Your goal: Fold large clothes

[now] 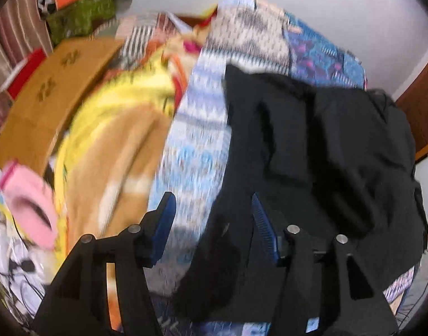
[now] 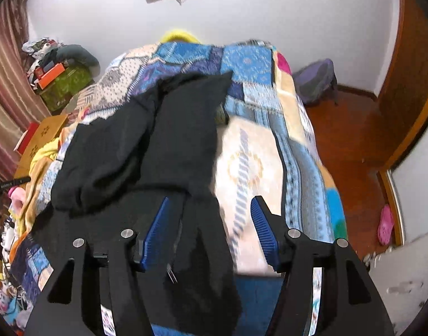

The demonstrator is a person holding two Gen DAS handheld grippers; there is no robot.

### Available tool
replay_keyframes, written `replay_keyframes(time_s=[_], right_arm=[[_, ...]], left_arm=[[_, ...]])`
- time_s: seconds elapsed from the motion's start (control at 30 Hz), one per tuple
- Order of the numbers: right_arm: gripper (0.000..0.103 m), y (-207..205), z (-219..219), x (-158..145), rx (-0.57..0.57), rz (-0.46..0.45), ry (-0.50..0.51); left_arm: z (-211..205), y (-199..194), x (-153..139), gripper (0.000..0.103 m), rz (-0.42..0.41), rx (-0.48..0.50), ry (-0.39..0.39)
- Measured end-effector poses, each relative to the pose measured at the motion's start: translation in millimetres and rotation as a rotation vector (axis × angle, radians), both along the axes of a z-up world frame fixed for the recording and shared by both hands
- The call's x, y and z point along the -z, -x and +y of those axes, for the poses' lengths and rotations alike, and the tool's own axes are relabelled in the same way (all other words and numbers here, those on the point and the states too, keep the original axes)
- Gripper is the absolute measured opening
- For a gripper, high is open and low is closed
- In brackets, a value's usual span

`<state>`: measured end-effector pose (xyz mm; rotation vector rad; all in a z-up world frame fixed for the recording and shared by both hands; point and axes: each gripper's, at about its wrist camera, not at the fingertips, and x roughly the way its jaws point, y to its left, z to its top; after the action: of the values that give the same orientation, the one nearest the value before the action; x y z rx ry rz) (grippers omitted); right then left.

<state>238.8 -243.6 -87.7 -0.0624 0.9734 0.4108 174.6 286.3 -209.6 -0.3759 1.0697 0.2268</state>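
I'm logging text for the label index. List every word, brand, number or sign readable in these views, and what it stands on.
None can be read.
cardboard box: dark printed marks, too blurred to read.
orange box: no legible print.
black garment: no visible label.
patterned bedspread: ornament only, no text.

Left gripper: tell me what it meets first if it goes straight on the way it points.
Probably the black garment. The left gripper has its jaws open over the garment's near edge, where it lies on the patterned bedspread. The picture is blurred, so depth is uncertain.
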Motion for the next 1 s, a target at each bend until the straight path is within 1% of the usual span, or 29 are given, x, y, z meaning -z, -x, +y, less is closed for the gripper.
replay_keyframes(time_s=[0.27, 0.37, 0.43, 0.5, 0.53, 0.63, 0.67, 0.73, 0.83, 0.87, 0.9, 0.93, 0.97, 1.0], right_arm=[[0.056, 21.6, -31.0, 36.4, 0.06, 0.138, -0.01], [0.056, 25.9, -38.3, 48.6, 0.086, 0.185, -0.041], [0.056, 24.4, -42.1, 58.4, 0.106, 0.229, -0.091], [0.056, 22.7, -44.3, 64.7, 0.123, 0.265, -0.141], [0.056, 20.6, -45.9, 67.8, 0.137, 0.285, -0.181], [0.056, 21.6, -48.1, 71.5, 0.159, 0.296, -0.232], [0.057, 22.5, -47.2, 71.4, 0.158, 0.294, -0.239], [0.058, 27.7, -41.1, 70.0, 0.131, 0.288, -0.246], [0.058, 37.9, -30.4, 66.3, 0.073, 0.272, -0.217], [0.058, 38.1, -28.9, 65.9, 0.069, 0.264, -0.205], [0.058, 39.8, -28.9, 65.9, 0.07, 0.256, -0.197], [0.058, 41.5, -30.0, 66.5, 0.077, 0.26, -0.208], [0.056, 40.9, -31.1, 68.3, 0.084, 0.266, -0.221], [0.049, 41.8, -33.6, 69.4, 0.09, 0.276, -0.245]], left_arm=[[0.8, 43.1, 61.1, 0.055, 0.101, -0.01, 0.136], [1.2, 52.8, 73.6, 0.055, 0.096, -0.015, 0.199], [2.1, 56.1, 81.5, 0.056, 0.097, -0.032, 0.237], [2.9, 57.8, 88.5, 0.056, 0.105, -0.045, 0.246], [1.3, 58.8, 92.6, 0.056, 0.109, -0.053, 0.258], [-5.8, 60.8, 96.3, 0.06, 0.102, -0.053, 0.265], [-10.7, 61.6, 96.6, 0.062, 0.097, -0.04, 0.261], [-16.7, 61.9, 97.0, 0.062, 0.098, -0.027, 0.239], [-21.1, 61.5, 95.4, 0.062, 0.105, -0.025, 0.218], [-21.9, 61.7, 93.7, 0.06, 0.102, -0.027, 0.225], [-22.8, 62.1, 91.4, 0.054, 0.096, -0.022, 0.233], [-25.5, 61.7, 87.7, 0.051, 0.088, -0.015, 0.231], [-29.1, 59.5, 84.7, 0.045, 0.085, -0.007, 0.224], [-33.3, 59.0, 80.5, 0.04, 0.081, 0.002, 0.21]])
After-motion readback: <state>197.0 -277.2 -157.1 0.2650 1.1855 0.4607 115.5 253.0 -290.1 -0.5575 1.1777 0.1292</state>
